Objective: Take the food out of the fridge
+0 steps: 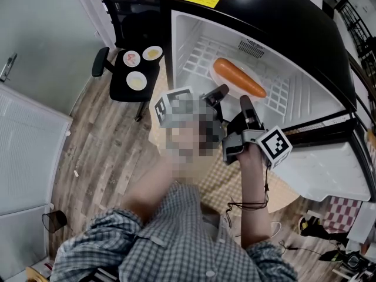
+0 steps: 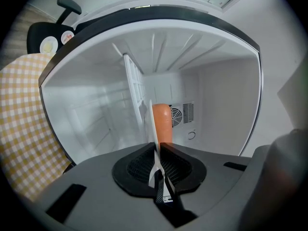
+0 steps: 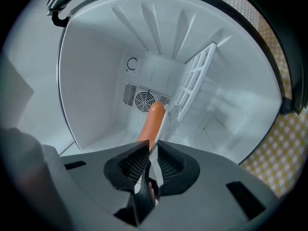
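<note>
Fridge (image 1: 282, 16): the small black fridge stands open, its door (image 1: 329, 169) swung out to the right and the white inside in plain view.
Chair (image 1: 120, 84): a black chair at the far left carries three small dishes (image 1: 136, 80), well apart from the fridge.
Wire shelf (image 1: 205, 54): the white shelf inside bears the one load in sight.
Plate (image 1: 220, 80): a white plate rests on the wire shelf, inside the fridge and towards its near, open side.
Orange food (image 1: 239, 78): a long, carrot-shaped piece lies on the plate, untouched by either tool.
Left gripper (image 1: 218, 93): its fingers are clenched on the plate's thin near rim (image 2: 150, 129), with the food just beyond.
Right gripper (image 1: 245, 103): its fingers likewise pinch the same rim (image 3: 161, 126), just to the right of the left pair.
Progress: the door is open and both grips look set. Left to do, by this view, is to draw the plate level out of the fridge and set it down outside.
</note>
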A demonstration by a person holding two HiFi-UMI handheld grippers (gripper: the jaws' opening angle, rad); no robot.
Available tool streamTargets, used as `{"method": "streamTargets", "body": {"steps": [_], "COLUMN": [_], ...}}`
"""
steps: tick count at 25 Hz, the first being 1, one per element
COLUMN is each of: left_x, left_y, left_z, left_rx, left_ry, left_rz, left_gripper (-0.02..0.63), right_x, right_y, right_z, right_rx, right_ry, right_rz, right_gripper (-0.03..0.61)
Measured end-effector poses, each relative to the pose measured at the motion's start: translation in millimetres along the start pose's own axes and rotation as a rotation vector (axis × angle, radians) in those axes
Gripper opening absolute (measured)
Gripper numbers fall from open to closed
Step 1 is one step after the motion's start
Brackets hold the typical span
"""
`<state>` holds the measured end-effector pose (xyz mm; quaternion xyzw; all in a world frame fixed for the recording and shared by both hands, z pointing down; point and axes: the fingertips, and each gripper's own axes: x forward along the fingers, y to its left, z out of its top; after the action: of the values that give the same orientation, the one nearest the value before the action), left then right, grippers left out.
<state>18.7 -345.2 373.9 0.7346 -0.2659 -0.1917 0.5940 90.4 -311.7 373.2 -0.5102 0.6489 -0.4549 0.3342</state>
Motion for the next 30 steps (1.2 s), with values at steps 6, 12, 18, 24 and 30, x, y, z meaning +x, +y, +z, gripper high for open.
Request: {"method": "streamTargets", "body": {"steps": [6,12,18,24,30], "left_x": [-8,-17,-30,-49,-77], "left_y": [-1,-4,-9,-9,-3], "left_z": [-9,-18,-25,-31,-38], "left_rx": [-0.012,-0.021,-0.009,-0.010,0.001], "left_ry": [-0.036,-0.070,-0.113,-0.174,-0.252], "left_rz": [0.001,-0.008,-0.018,0.002,0.031], "left_gripper": [0.037,0.035,0.032,0.032,0.032], "right_x": [-10,-20,-29,-37,-46], "right_y": [-1,-1,4,10,11], "right_z": [-2,-4,-10,-21,-43], "right_rx": [0.001,-0.002,-0.004,-0.022,-0.027], "right_ry": [0.034,0.071,0.122,0.187,0.276], "right_rz": [0.010,0.025,0.056,0.088,0.126], "right_gripper": [0.049,0.049,0.049,0.049,0.050]}}
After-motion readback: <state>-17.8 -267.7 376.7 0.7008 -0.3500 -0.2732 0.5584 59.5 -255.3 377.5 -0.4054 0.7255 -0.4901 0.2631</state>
